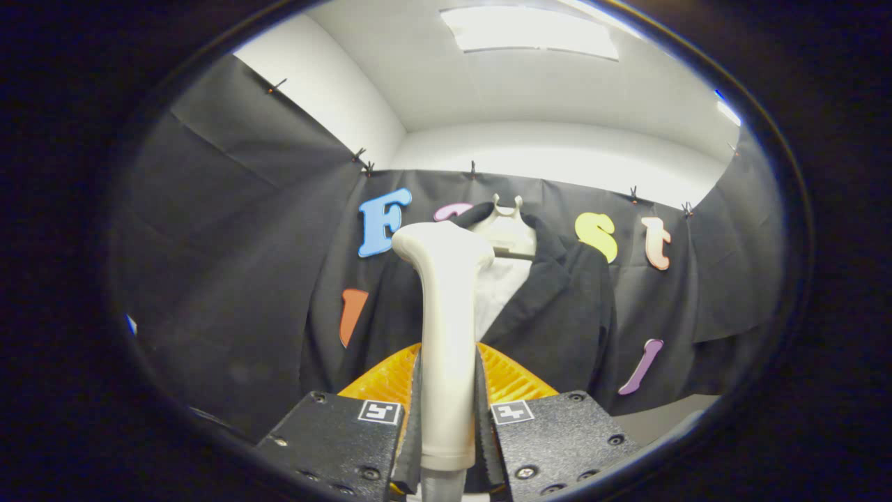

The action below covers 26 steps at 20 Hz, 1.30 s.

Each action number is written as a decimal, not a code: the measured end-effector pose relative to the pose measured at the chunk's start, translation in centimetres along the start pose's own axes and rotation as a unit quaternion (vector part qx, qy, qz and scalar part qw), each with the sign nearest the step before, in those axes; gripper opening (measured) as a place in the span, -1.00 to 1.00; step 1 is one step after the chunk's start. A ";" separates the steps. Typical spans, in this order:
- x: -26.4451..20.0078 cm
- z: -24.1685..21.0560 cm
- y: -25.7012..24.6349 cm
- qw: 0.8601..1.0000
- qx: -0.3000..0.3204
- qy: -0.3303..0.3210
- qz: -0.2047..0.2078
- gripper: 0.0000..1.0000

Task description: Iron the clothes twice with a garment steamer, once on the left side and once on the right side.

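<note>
One garment steamer (pixel 446 335), held upright between the two fingers (pixel 411 418) of one claw (pixel 447 418). One dark jacket (pixel 557 314) on one pale hanger (pixel 507 230). Possibly one white shirt (pixel 498 293) inside.

Steamer (pixel 446 335) between the tongs (pixel 447 425), jacket (pixel 557 307) hanging beyond

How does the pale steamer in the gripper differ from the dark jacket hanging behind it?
The steamer is pale, rigid and clamped upright between the gripper fingers; the jacket is dark, soft cloth hanging on a hanger against the booth wall. The steamer is close, the jacket beyond it. Both stand roughly vertical.
</note>
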State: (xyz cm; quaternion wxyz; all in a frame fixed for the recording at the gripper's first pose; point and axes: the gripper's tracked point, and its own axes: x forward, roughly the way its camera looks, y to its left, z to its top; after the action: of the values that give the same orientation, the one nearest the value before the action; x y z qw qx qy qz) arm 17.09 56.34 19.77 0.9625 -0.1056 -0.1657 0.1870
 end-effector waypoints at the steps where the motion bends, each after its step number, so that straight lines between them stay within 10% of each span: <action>1: 0.8 1.1 0.3 1.000 -0.002 -0.017 0.003 -0.32; 14: 13.6 3.9 2.1 0.998 -0.022 -0.059 -0.013 -0.32; 26: 11.7 1.5 1.8 0.996 -0.053 -0.055 -0.046 -0.32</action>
State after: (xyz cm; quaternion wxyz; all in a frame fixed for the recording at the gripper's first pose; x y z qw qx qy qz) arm 26.18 62.84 23.92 0.9526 -0.1383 -0.2326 0.1389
